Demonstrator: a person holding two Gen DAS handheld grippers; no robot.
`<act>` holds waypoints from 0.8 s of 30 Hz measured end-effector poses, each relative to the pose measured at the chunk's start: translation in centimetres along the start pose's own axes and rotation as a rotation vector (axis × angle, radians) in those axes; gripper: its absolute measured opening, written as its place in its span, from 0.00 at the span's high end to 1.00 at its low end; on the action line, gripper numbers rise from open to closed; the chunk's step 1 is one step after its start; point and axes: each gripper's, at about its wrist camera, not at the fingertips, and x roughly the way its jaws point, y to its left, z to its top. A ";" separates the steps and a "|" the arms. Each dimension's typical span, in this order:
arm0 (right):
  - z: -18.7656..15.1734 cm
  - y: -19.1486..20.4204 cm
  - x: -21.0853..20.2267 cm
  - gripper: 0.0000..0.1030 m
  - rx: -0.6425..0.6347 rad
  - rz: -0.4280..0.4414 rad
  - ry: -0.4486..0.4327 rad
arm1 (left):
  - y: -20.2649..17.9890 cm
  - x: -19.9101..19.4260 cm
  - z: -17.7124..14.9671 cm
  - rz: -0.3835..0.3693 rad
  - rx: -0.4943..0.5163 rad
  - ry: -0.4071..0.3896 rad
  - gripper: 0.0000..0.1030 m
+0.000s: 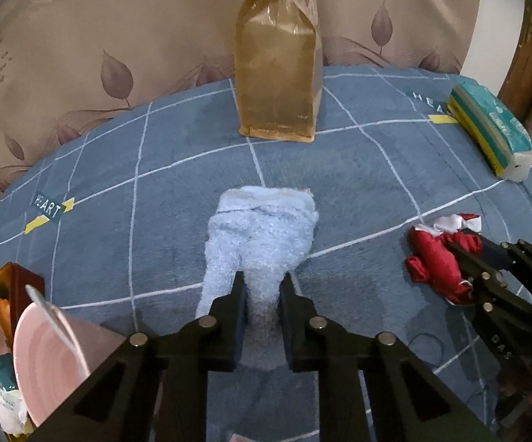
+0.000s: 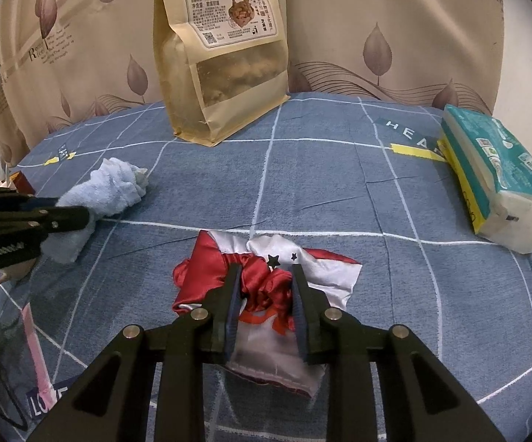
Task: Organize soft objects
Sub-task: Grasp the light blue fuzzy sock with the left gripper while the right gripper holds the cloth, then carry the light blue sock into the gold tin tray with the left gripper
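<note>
A light blue fluffy towel (image 1: pixel 262 235) lies crumpled on the blue checked bedspread (image 1: pixel 137 169). My left gripper (image 1: pixel 262 280) is shut on the towel's near end; the towel also shows in the right wrist view (image 2: pixel 107 184), with the left gripper (image 2: pixel 81 217) pinching it. A red and white satin cloth (image 2: pixel 266 276) with small black stars lies in front of me. My right gripper (image 2: pixel 266 276) is shut on its bunched red folds. The cloth (image 1: pixel 435 261) and right gripper (image 1: pixel 464 254) show at the right of the left wrist view.
A tall kraft snack bag (image 2: pixel 225 55) stands at the back by the leaf-print curtain (image 2: pixel 394 29). A teal and yellow tissue pack (image 2: pixel 494 176) lies at the right. A pink plate (image 1: pixel 45 357) and a dark red box (image 1: pixel 15 276) sit at the left edge.
</note>
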 end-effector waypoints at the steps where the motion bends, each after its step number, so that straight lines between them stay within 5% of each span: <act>1: 0.0 0.0 0.0 0.77 0.000 0.000 0.000 | 0.0 -0.3 0.0 -0.005 -0.002 -0.005 0.85; 15: 0.0 0.0 0.0 0.77 0.003 0.002 0.000 | -0.3 -6.5 -0.4 -0.092 0.007 -0.101 0.85; 24: 0.0 0.0 0.0 0.76 0.005 0.002 0.001 | 1.6 -10.8 -1.3 -0.077 -0.021 -0.155 0.85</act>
